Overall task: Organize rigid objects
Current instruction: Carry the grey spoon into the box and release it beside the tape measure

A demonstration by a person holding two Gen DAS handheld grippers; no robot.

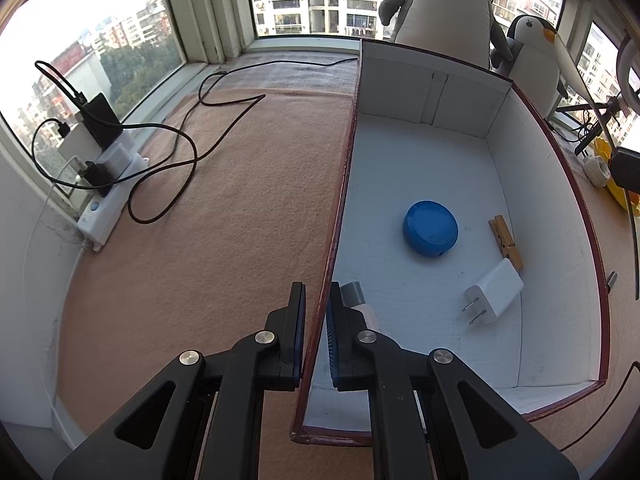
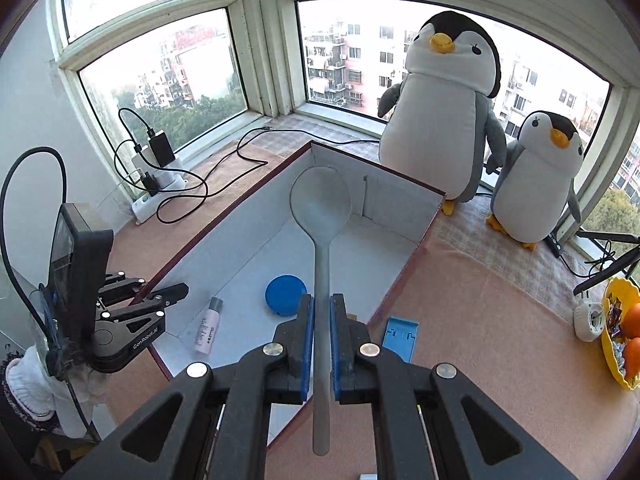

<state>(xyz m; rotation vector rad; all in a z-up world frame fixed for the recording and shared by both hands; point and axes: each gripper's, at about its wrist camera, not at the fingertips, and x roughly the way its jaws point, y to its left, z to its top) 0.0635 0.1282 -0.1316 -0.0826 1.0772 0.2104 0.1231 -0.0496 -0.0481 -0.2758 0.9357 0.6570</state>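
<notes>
In the lower middle of the right wrist view, the right gripper (image 2: 320, 332) is pinching the handle of a translucent grey spoon (image 2: 321, 216), whose bowl is reaching up over the far part of the open white box (image 2: 236, 240) in the frame's centre. Inside the box, a blue round lid (image 2: 285, 294) is lying just left of the spoon handle, and a small pink bottle (image 2: 209, 326) is lying further left near the box's near wall. A blue plastic piece (image 2: 401, 338) is sitting on the counter (image 2: 480, 340) just right of the box's corner.

In the left wrist view, the left gripper (image 1: 316, 320) is clamping the box's left wall (image 1: 340, 208) at the lower middle of the frame. On the box floor at centre right, a white charger plug (image 1: 496, 294) and a wooden clothespin (image 1: 505, 242) are lying beside the blue lid.
</notes>
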